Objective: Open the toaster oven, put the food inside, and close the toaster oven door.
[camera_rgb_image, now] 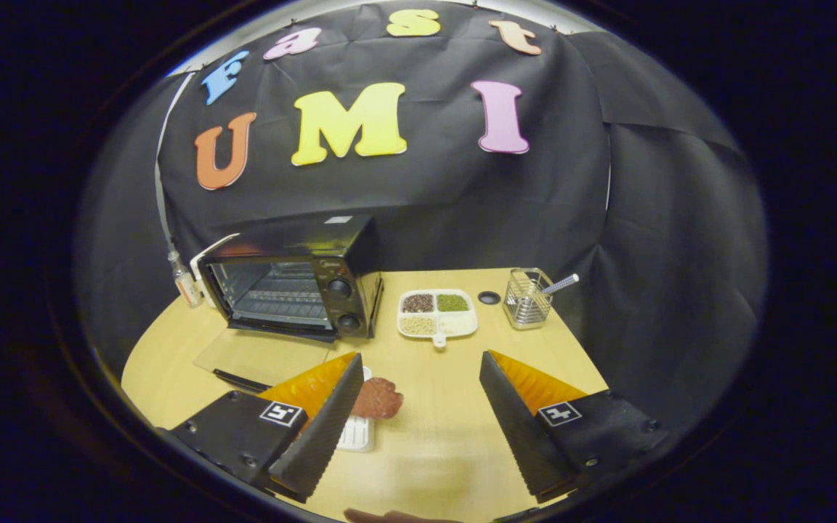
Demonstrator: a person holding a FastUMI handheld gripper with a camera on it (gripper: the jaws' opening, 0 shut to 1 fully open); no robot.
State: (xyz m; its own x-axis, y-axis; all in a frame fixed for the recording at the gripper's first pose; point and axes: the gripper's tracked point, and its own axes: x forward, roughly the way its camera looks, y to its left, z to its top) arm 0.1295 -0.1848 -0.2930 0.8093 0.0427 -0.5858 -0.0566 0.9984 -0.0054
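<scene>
Gripper point(420, 363): fingers spread wide, holding nothing.
Toaster oven point(295, 280): on the round wooden table point(447, 443), door point(262, 356) down.
Food point(378, 398): nearer than the oven, touching the left finger.
Writing: too small to read.
Divided dish point(437, 314): right of the oven.

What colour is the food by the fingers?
Reddish-brown: the flat meat-like piece on a white tray, clearest in the gripper view.

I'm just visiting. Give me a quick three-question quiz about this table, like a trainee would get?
1. True or false: the toaster oven door is shut.
2. The piece of food lies: A) inside the oven, B) beside one finger of the gripper, C) in the wire basket.
3. How many sections of the divided dish hold grains?

Key: 1 false, door lies open; 2 B; 3 three, the fourth looks empty. The gripper is open.
</scene>
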